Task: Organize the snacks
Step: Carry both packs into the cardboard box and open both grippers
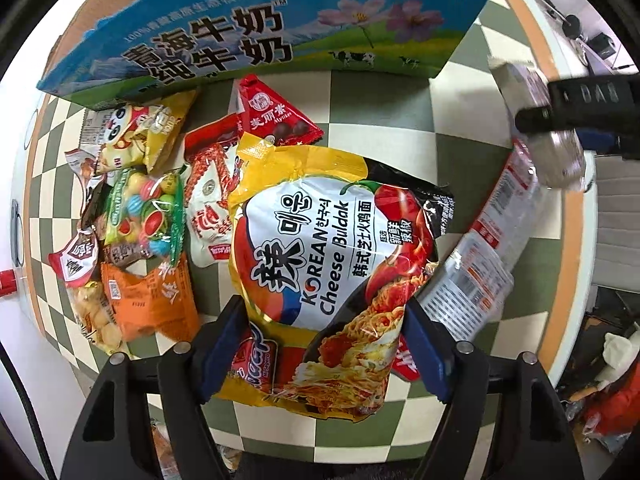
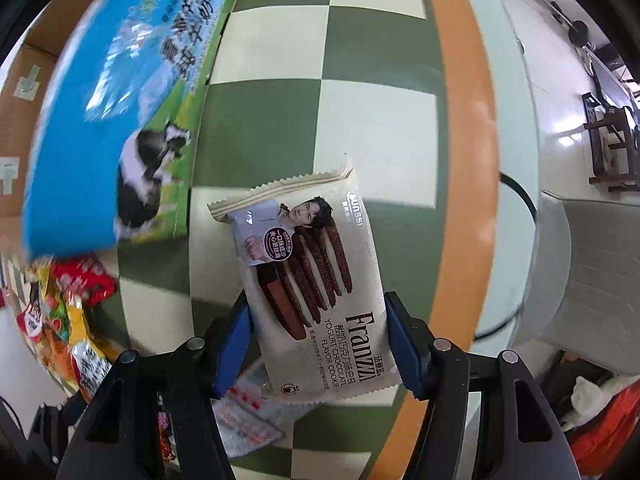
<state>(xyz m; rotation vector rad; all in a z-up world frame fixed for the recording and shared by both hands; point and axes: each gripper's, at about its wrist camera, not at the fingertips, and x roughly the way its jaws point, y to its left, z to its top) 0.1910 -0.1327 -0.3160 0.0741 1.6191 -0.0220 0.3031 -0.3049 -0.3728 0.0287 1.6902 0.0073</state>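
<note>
A yellow and black Korean Cheese Buldak noodle pack [image 1: 320, 240] sits between the blue pads of my left gripper [image 1: 324, 306], which is shut on its lower sides above the checked tablecloth [image 1: 384, 100]. In the right wrist view a white Franzzi chocolate cookie pack [image 2: 316, 280] lies lengthwise between the pads of my right gripper [image 2: 316, 300]. Both pads touch its long edges. The left wrist view shows that same cookie pack [image 1: 540, 136] at the far right, under a black finger [image 1: 536, 114] of the right gripper.
A blue milk carton box [image 1: 260, 28] stands at the back, also at upper left in the right wrist view [image 2: 100, 100]. Several small snack bags [image 1: 140, 208] are piled left of the noodles. Flat white-and-red packs [image 1: 480, 260] lie to the right. The orange table rim [image 2: 460, 160] runs close by.
</note>
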